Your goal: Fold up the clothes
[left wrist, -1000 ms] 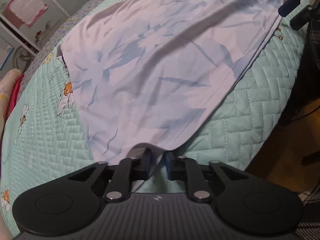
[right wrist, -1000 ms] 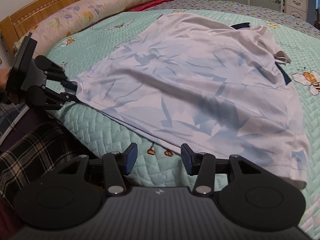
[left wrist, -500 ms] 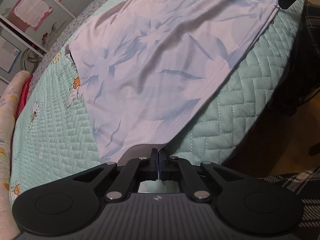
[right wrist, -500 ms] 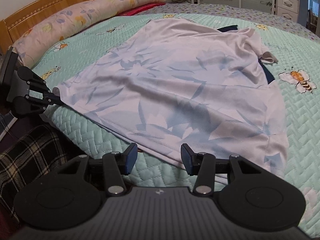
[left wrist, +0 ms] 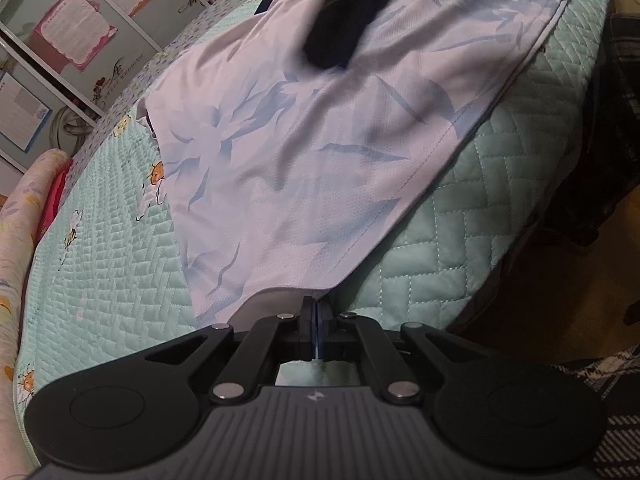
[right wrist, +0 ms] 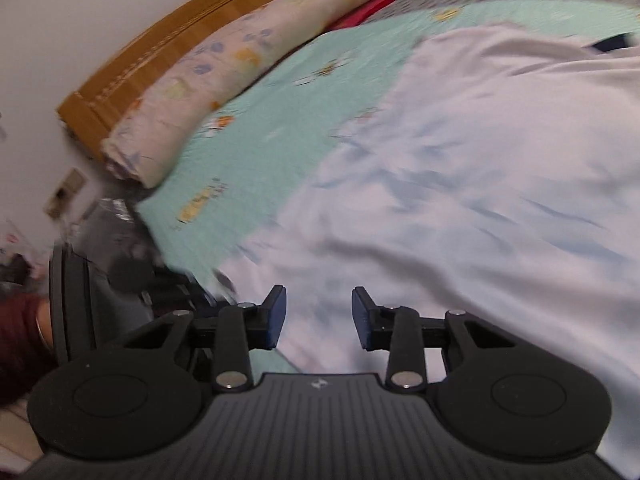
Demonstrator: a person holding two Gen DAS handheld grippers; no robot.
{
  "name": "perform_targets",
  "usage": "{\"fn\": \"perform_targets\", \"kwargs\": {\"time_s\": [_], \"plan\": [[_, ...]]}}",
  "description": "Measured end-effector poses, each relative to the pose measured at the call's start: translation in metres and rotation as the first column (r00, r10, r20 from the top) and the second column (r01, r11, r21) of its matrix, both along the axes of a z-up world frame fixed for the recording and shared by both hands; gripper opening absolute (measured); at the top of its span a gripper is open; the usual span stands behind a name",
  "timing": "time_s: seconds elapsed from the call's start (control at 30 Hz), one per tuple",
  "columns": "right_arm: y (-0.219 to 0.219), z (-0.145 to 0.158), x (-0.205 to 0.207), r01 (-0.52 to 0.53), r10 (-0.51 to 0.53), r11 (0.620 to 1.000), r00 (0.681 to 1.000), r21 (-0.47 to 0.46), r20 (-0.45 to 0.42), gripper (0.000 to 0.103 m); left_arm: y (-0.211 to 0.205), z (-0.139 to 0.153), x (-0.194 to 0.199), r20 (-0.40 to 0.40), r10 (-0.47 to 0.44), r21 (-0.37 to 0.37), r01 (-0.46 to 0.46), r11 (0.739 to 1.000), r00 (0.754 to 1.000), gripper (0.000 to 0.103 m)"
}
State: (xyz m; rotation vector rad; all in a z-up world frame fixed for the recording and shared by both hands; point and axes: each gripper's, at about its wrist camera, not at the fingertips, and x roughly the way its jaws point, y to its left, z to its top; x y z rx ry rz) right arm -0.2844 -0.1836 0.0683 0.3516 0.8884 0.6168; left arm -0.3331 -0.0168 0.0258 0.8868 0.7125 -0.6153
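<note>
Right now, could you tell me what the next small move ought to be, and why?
Probably lower the right hand-held gripper onto the shirt and close it. Its jaws stand open above the cloth, holding nothing, while the left hand-held gripper is already shut on the hem corner near the edge of the quilted bedspread.
</note>
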Motion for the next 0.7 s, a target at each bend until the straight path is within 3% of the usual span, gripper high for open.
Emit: {"fn": "perform_targets", "kwargs": {"time_s": [0.3, 0.4, 0.57, 0.7], "plan": [[0.081, -0.022, 0.103, -0.056, 0.071, 0.990, 0.990, 0.129, -0.119, 0.038, 0.017, -0.001, -0.002, -0.010, 0.038, -0.096, -0.039, 0.995, 0.999, 0.000], [0.099, -0.034, 0.122, -0.055, 0.070, 0.994, 0.985, 0.099, -0.155, 0.036, 0.023, -0.001, 0.000, -0.022, 0.048, -0.146, -0.051, 0.988, 0.999, 0.000], [0.128, -0.056, 0.155, -0.061, 0.074, 0.996, 0.974, 0.068, -0.215, 0.000, 0.031, -0.002, 0.004, -0.045, 0.065, -0.218, -0.074, 0.973, 0.997, 0.000], [0.156, -0.058, 0.186, -0.074, 0.083, 0.996, 0.976, 0.054, -0.203, 0.000, 0.035, 0.000, 0.008, -0.066, 0.090, -0.263, -0.104, 0.959, 0.994, 0.000]]}}
